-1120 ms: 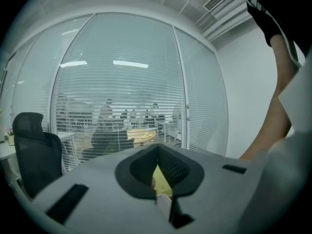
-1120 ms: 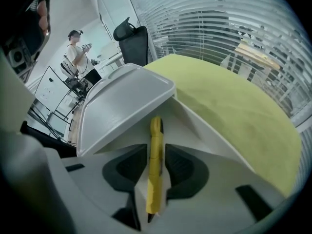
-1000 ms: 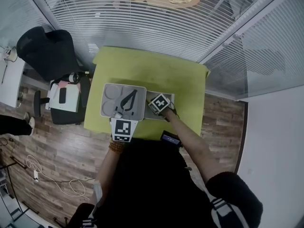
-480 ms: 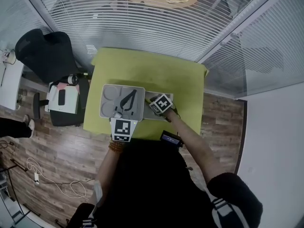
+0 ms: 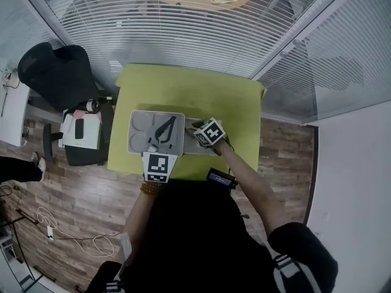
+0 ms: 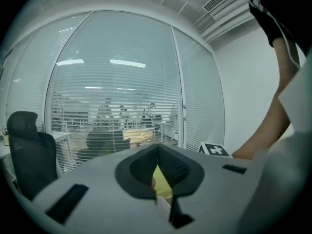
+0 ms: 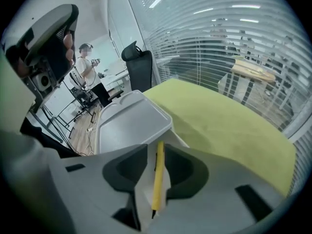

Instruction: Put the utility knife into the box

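Right gripper [image 7: 156, 155] clamps my slim yellow utility knife [image 7: 157, 179], smooth plastic, over the pale box [image 5: 194, 146] beside the grey moulded tray [image 7: 127, 123]. Left gripper [image 6: 157, 165] pinched together, empty.

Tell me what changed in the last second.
The right gripper, shut on the yellow knife, eased a little to the right, away from the box. The head view shows nothing taken hold of or let go. The left gripper at the box's near edge and the pliers inside stayed put.
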Motion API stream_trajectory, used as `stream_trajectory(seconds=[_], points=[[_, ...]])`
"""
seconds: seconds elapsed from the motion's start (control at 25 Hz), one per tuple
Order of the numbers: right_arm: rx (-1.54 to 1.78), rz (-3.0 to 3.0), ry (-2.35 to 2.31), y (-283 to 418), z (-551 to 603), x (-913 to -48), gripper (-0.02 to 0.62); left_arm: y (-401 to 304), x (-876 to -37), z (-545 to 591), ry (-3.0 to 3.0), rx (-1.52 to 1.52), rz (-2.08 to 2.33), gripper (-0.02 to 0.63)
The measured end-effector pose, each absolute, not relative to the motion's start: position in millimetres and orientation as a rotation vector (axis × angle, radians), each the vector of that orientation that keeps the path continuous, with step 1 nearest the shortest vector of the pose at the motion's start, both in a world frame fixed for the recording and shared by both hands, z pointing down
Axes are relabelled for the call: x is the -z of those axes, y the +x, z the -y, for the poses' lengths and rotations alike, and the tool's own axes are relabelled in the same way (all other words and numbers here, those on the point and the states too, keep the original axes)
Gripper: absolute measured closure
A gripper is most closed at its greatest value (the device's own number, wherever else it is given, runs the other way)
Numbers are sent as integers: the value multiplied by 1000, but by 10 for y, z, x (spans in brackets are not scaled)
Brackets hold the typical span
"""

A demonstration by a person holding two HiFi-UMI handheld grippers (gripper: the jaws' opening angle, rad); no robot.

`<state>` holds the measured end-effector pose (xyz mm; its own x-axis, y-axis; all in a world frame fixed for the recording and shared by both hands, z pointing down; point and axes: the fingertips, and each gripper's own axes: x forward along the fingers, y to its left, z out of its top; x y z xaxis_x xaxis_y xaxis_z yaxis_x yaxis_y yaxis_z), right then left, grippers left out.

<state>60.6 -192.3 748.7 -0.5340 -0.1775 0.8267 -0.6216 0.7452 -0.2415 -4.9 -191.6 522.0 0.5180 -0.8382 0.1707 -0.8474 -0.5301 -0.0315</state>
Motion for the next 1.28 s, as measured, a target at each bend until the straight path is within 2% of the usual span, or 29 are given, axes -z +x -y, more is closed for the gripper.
stream_trajectory(seconds=[1.28], points=[[-320, 2472, 912, 658, 2455, -5739, 541, 40, -4985, 2204, 2722, -178, 1496, 595]])
